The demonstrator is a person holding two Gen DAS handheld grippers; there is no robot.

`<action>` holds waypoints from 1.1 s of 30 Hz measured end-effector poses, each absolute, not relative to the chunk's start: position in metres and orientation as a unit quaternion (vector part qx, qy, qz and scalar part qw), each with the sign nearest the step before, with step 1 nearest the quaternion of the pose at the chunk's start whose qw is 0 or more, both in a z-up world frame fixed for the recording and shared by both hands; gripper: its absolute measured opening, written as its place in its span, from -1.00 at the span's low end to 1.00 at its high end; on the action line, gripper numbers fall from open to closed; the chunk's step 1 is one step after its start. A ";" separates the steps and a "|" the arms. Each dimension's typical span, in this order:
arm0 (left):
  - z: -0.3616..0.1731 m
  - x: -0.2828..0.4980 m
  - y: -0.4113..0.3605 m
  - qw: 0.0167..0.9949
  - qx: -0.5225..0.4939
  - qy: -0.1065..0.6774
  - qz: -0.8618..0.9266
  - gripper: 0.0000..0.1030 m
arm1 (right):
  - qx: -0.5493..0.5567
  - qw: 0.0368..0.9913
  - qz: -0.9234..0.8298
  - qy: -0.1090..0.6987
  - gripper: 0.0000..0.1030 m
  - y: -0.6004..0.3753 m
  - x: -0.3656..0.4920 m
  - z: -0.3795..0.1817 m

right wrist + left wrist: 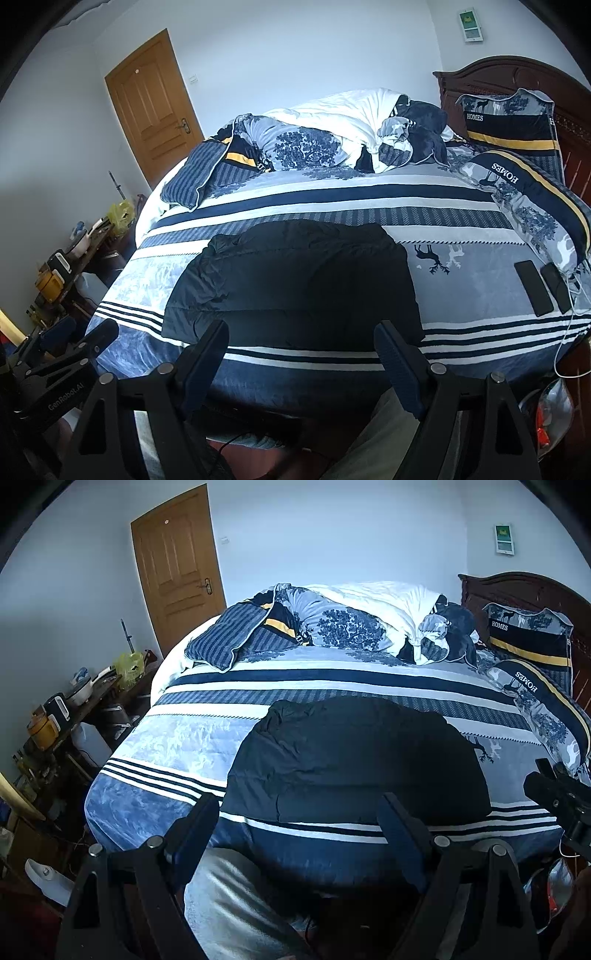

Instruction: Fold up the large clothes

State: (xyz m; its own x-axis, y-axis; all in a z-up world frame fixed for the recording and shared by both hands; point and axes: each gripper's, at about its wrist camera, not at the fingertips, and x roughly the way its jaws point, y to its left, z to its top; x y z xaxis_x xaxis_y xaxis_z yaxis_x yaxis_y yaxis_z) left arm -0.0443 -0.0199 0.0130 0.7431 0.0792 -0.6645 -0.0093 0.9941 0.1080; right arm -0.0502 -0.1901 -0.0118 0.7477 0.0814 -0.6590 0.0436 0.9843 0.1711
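A dark navy quilted garment (354,760) lies folded in a flat block on the striped blue and white bed cover (177,746), near the bed's front edge. It shows in the right wrist view too (295,280). My left gripper (299,812) is open and empty, held just in front of the garment's near edge. My right gripper (299,338) is open and empty too, in front of the same edge. The right gripper shows at the right edge of the left wrist view (557,794), and the left gripper at the lower left of the right wrist view (74,354).
A rumpled duvet (369,609) and pillows (532,638) are piled at the back of the bed by a wooden headboard (498,74). Two dark phones (533,288) with a white cable lie on the bed's right side. A cluttered side table (74,709) stands left. A wooden door (177,565) is behind.
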 end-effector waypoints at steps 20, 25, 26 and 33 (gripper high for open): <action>0.017 -0.049 -0.023 0.933 0.052 0.355 0.024 0.70 | 0.087 0.932 0.010 0.351 0.62 -0.191 -0.053 -0.007; 0.016 -0.048 -0.019 0.932 0.052 0.358 0.021 0.70 | 0.088 0.932 0.009 0.352 0.62 -0.191 -0.053 -0.007; 0.015 -0.047 -0.019 0.932 0.052 0.358 0.021 0.70 | 0.088 0.932 0.009 0.352 0.62 -0.191 -0.053 -0.008; 0.012 -0.042 -0.015 0.930 0.047 0.363 0.020 0.70 | 0.082 0.931 0.006 0.356 0.62 -0.188 -0.051 -0.009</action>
State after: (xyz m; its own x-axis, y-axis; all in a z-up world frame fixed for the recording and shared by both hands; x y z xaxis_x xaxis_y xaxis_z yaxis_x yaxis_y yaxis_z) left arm -0.0419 -0.0147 0.0124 0.7354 0.0713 -0.6738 -0.0030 0.9948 0.1020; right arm -0.0508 -0.1879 -0.0088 0.7470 0.0702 -0.6611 0.0469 0.9864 0.1578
